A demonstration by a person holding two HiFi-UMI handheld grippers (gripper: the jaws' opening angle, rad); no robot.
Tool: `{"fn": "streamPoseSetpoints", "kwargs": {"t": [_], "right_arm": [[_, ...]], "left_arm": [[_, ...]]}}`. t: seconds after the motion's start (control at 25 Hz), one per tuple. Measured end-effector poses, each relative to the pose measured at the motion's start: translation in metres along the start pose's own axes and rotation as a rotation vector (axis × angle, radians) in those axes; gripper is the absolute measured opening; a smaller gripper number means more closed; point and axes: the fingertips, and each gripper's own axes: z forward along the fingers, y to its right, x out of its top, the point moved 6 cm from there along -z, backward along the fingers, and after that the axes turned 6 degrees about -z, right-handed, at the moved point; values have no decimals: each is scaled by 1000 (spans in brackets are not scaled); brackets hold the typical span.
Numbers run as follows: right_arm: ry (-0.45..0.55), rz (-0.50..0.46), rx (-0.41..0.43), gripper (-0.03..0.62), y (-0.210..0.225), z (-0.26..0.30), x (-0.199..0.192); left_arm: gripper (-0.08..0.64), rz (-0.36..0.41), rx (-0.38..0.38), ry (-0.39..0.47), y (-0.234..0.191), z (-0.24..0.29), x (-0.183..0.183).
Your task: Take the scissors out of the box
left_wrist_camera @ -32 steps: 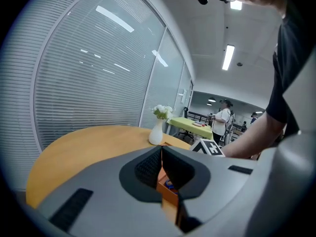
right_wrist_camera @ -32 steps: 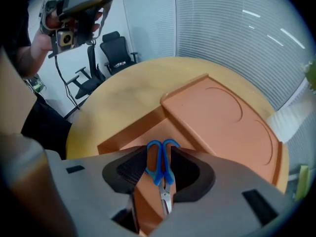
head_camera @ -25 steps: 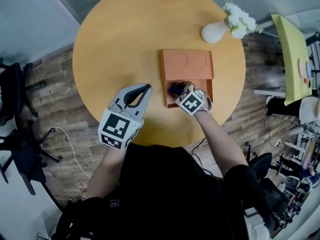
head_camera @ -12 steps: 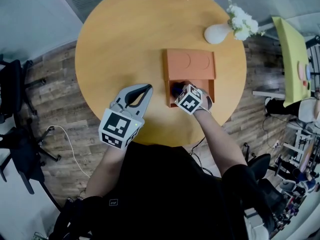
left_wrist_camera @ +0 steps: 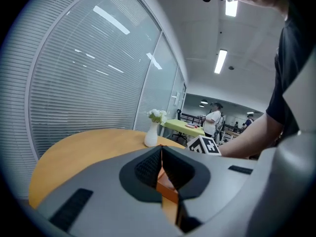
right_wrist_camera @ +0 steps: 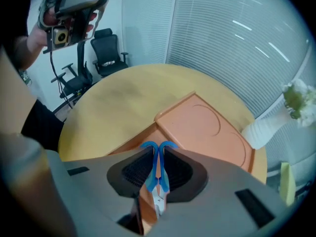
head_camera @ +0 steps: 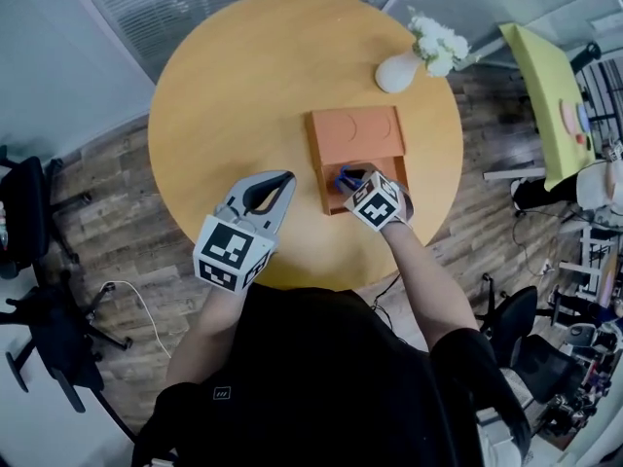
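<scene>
The orange box (head_camera: pixel 357 132) lies on the round wooden table (head_camera: pixel 234 95), its lid slid back and the near end open. My right gripper (head_camera: pixel 350 179) hangs over that open end, pointing steeply down. Its jaws have just been closing and are shut on the blue-handled scissors (head_camera: pixel 343 174). In the right gripper view the scissors (right_wrist_camera: pixel 155 168) stand upright between the pads (right_wrist_camera: pixel 140 169), above the box (right_wrist_camera: pixel 202 127). My left gripper (head_camera: pixel 288 177) is shut and holds nothing, left of the box and above the table. Its closed tips (left_wrist_camera: pixel 161 149) show the box (left_wrist_camera: pixel 165 191) behind them.
A white vase of white flowers (head_camera: pixel 399 69) stands on the table beyond the box, near the far right edge; the right gripper view shows this vase (right_wrist_camera: pixel 266 127) too. Office chairs (head_camera: pixel 29 261) stand on the wooden floor at the left, and a yellow-green table (head_camera: pixel 545 95) at the right.
My right gripper has risen from inside the box, and the blue scissor handles now show above the open end. The left gripper has lifted slightly.
</scene>
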Motion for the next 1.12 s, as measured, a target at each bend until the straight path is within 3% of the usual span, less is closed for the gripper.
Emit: {"fn": "streamPoseSetpoints", "kwargs": {"t": [0.32,0.68,1.12], "right_arm": [[152,100,-131,84,6,-56,10],[357,124,-313,84,18,-144,-9],[725,311,-401,84,30,-265,-49]], "left_arm": [[15,102,-83,21,19,0,29],[15,157,-74,67,60,2,61],[15,219,-87,87,118,21,89]]}}
